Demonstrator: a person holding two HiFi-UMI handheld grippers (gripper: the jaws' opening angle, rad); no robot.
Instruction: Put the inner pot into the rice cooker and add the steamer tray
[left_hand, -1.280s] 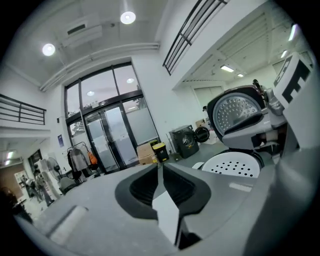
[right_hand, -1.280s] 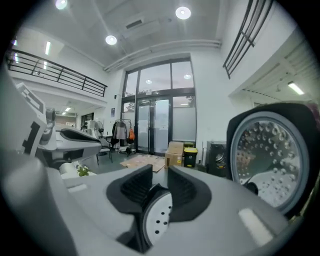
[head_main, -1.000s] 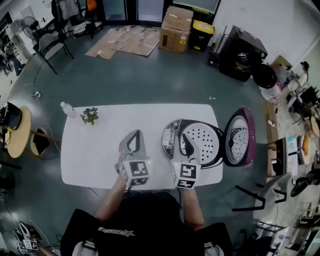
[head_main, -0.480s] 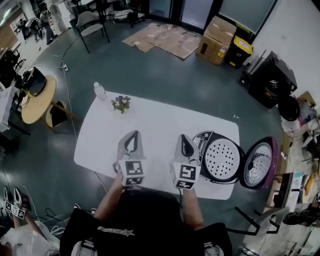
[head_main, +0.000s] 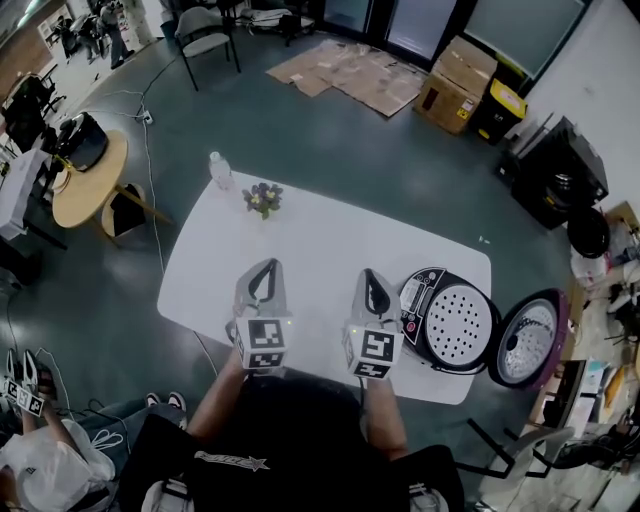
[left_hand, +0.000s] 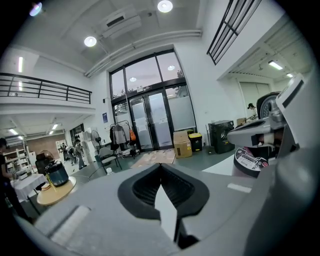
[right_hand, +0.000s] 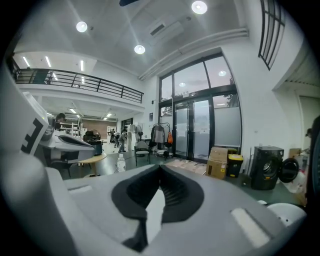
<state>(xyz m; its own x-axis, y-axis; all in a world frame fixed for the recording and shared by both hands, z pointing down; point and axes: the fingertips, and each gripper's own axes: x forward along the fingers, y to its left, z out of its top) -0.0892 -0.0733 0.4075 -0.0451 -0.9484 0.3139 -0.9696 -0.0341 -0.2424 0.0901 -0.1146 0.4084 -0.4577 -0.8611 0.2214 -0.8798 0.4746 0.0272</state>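
Note:
The rice cooker stands at the right end of the white table, its maroon lid swung open to the right. A white perforated steamer tray sits in its mouth; the inner pot is hidden beneath. My left gripper and right gripper hover side by side over the table's near edge, left of the cooker, both shut and holding nothing. The right jaws have just been closing with nothing between them. In the left gripper view the cooker's control panel shows at the right. The right gripper view shows shut pads.
A water bottle and a small flower pot stand at the table's far left corner. A round wooden table and a chair lie off to the left; cardboard boxes sit on the floor behind. A chair frame stands near the cooker end.
The right gripper was over the steamer tray a second ago; both grippers have since drawn away to the left, so the cooker now lies to the right of them.

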